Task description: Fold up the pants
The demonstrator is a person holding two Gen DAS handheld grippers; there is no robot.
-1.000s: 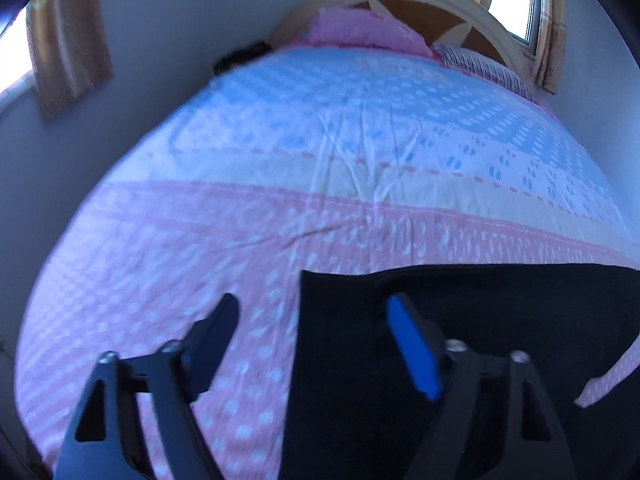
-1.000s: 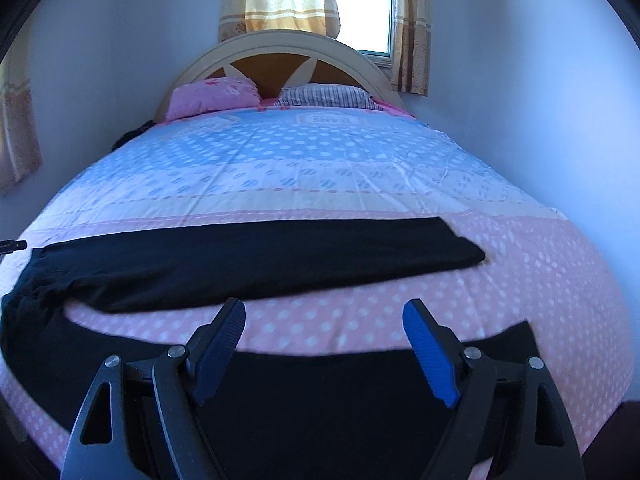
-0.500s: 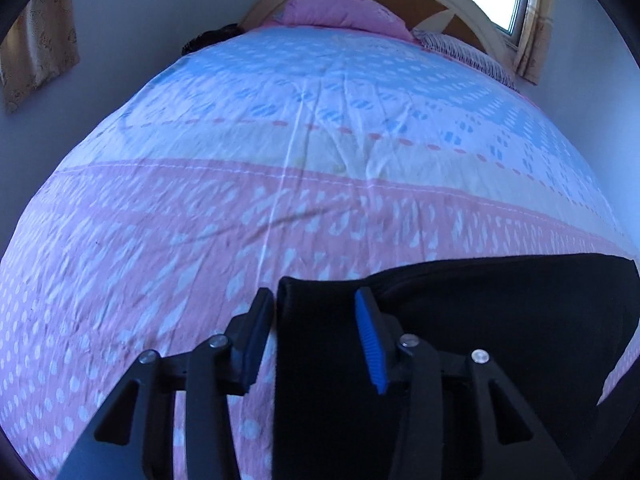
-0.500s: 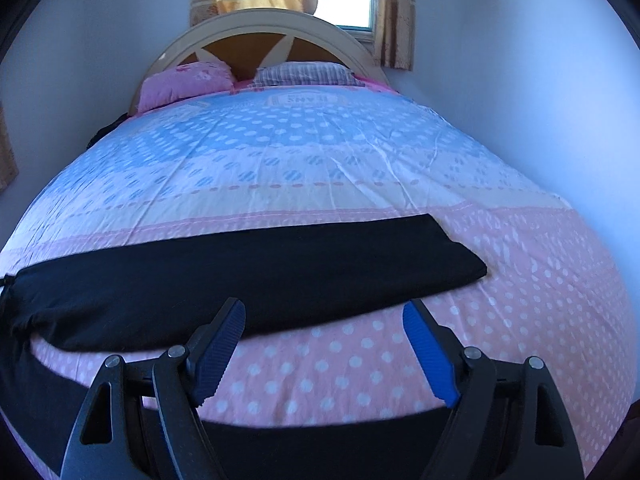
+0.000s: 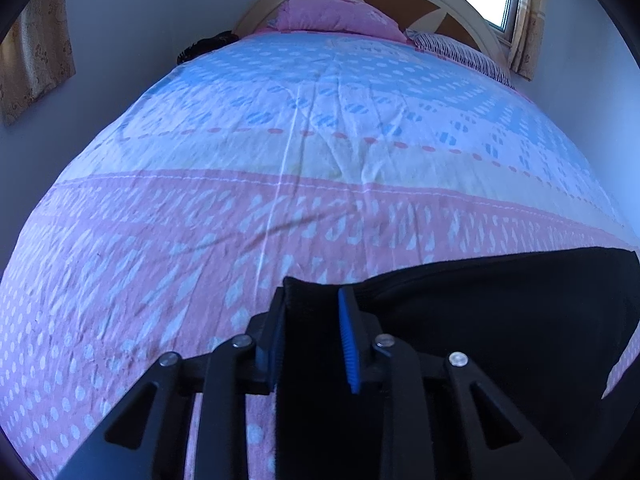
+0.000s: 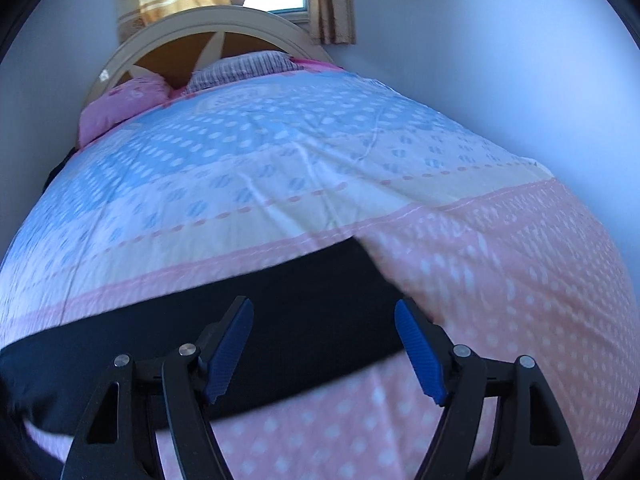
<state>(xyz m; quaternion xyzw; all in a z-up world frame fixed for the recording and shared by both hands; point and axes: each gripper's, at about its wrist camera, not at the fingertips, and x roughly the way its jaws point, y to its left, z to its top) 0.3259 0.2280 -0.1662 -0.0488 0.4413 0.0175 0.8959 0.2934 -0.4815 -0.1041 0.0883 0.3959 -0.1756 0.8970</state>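
- The black pants (image 5: 500,320) lie flat on the pink part of the bed (image 5: 160,260), near its foot end.
- The left gripper (image 5: 312,332) has its jaws closed most of the way on a corner of the pants, with the cloth pinched between them.
- The right gripper (image 6: 324,344) hangs over one pant leg (image 6: 300,300) near its end, its jaws spread wide and holding nothing.
- Two pillows (image 6: 120,104) sit by the headboard (image 6: 208,28), well apart from the pants.
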